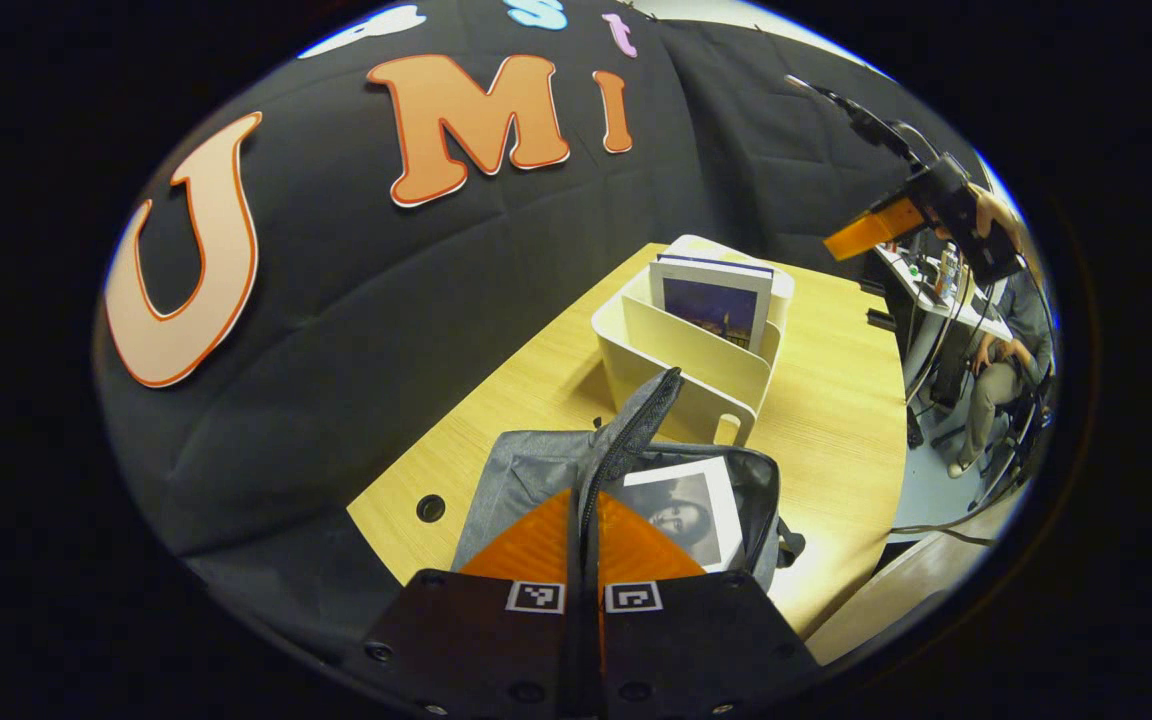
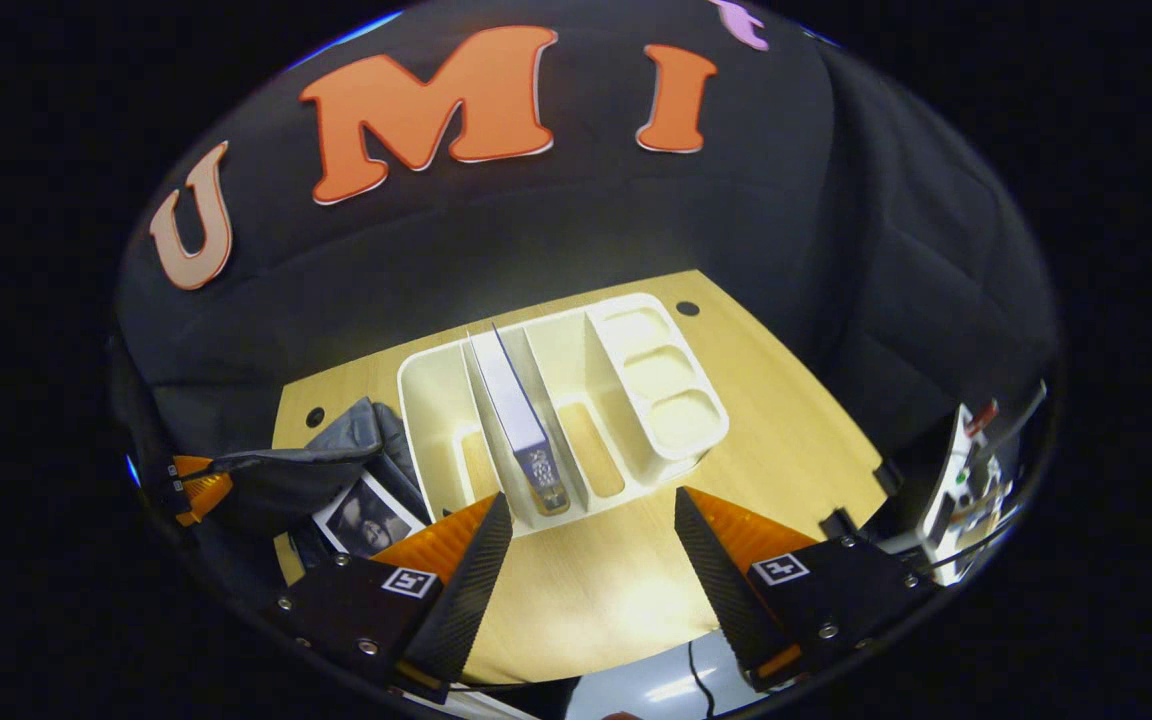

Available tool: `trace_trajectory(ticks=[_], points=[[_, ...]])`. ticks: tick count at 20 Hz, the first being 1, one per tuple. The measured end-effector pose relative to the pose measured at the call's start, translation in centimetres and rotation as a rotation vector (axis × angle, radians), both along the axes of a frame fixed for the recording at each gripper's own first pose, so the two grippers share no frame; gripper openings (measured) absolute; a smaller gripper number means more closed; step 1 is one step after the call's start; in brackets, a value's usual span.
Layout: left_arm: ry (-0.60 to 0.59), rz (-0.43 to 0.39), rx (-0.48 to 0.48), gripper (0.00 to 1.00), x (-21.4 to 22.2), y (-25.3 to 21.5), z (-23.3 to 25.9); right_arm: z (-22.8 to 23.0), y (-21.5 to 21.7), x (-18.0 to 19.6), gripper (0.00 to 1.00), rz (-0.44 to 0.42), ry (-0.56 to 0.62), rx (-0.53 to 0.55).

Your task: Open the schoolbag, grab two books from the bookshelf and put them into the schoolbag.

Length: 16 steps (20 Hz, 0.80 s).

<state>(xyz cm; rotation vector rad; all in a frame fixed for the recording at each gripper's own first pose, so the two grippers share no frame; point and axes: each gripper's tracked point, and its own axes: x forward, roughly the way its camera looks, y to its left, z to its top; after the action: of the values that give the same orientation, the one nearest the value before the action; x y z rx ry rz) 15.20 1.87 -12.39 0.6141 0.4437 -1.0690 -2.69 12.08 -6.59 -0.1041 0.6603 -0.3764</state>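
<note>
Schoolbag (image 1: 526, 470) lies open on the desk (image 1: 836, 430), near its front left corner, just beside the bookshelf (image 1: 681, 355). Largest of all is the desk itself, pale wood with round cable holes; one hole (image 1: 430, 508) sits close to the bag at the left edge.

Next in size, the bookshelf stands mid-desk toward the back edge, a cream rack with upright dividers and a tray of small wells on its right side. One book (image 2: 516, 410) stands upright in a middle slot, spine up in the right gripper view.

The bag is grey, its zipped flap (image 1: 636, 425) pulled upward. Inside it another book (image 1: 686, 510), with a black-and-white portrait on its cover, lies flat.

The left gripper (image 1: 584, 520) is clenched on the flap's edge, both fingers pressed together around the fabric and holding it lifted; in the right gripper view it shows at the far left with the cloth stretched from it. The right gripper (image 2: 591, 550) hangs above the front edge of the desk, released, its fingers (image 2: 476, 570) spread wide with bare wood between them, pointing toward the bookshelf's near end and touching nothing.
</note>
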Motion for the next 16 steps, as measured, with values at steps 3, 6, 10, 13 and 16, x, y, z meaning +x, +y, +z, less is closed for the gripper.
trace_trajectory(ticks=[3, 6, 10, 13, 16], points=[[0.007, 0.046, -0.018, 0.01, 0.8, 0.0, 0.4, 2.3, 0.8, 4.0, 0.99, 0.079, 0.058, -0.11], [0.049, 0.101, -0.055, 0.01, 1.1, 0.4, 0.5, 2.3, 2.3, 7.7, 0.98, 0.154, 0.123, -0.089], [0.082, 0.168, -0.083, 0.01, 1.5, 1.0, 0.3, -0.6, 2.4, 11.7, 0.99, 0.202, 0.233, -0.076], [0.086, 0.199, -0.083, 0.01, 1.5, 0.9, 0.3, -3.6, 2.1, 14.1, 0.99, 0.232, 0.315, -0.08], [0.07, 0.225, -0.071, 0.01, 1.6, 0.8, 0.7, -6.4, 1.2, 15.9, 1.0, 0.232, 0.373, -0.081]])
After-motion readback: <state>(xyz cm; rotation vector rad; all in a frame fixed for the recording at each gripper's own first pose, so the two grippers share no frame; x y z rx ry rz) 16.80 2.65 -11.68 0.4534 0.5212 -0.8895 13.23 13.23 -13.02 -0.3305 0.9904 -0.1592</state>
